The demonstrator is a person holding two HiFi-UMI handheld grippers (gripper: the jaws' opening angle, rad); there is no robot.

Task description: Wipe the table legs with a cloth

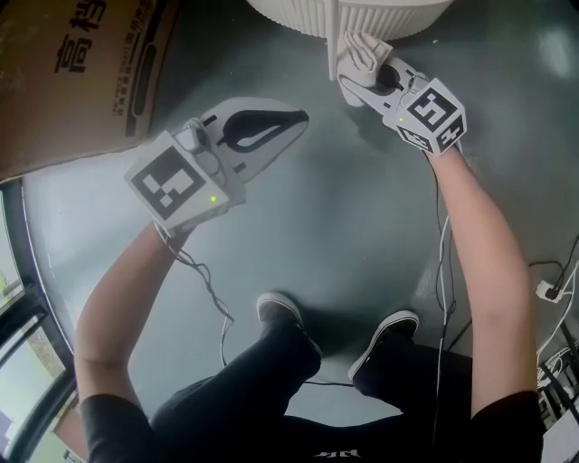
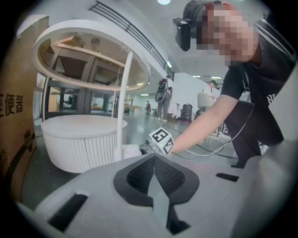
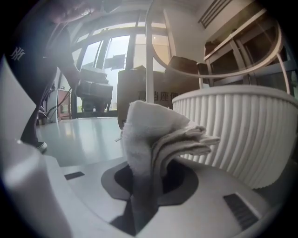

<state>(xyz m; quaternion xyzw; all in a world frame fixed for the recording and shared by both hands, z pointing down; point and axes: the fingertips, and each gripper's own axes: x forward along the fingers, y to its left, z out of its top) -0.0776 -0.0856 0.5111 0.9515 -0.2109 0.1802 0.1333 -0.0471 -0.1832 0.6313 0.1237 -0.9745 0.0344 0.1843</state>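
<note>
My right gripper (image 1: 360,80) is shut on a folded light cloth (image 1: 364,52), which presses against the table's thin white leg (image 1: 333,32) just above the ribbed white base (image 1: 298,16). In the right gripper view the cloth (image 3: 156,135) sticks up from the right gripper (image 3: 145,186), with the leg (image 3: 149,56) right behind it and the ribbed base (image 3: 242,130) on the right. My left gripper (image 1: 297,118) hovers over the floor, shut and empty, well left of the leg. From the left gripper (image 2: 153,159) I see the leg (image 2: 122,102), the cloth (image 2: 132,151) and the round tabletop ring (image 2: 93,51).
A big cardboard box (image 1: 81,72) stands at the left, close to the table. The person's two shoes (image 1: 282,312) rest on the grey floor below the grippers, with thin cables (image 1: 213,298) trailing past them. More cables and a plug (image 1: 547,291) lie at the right edge.
</note>
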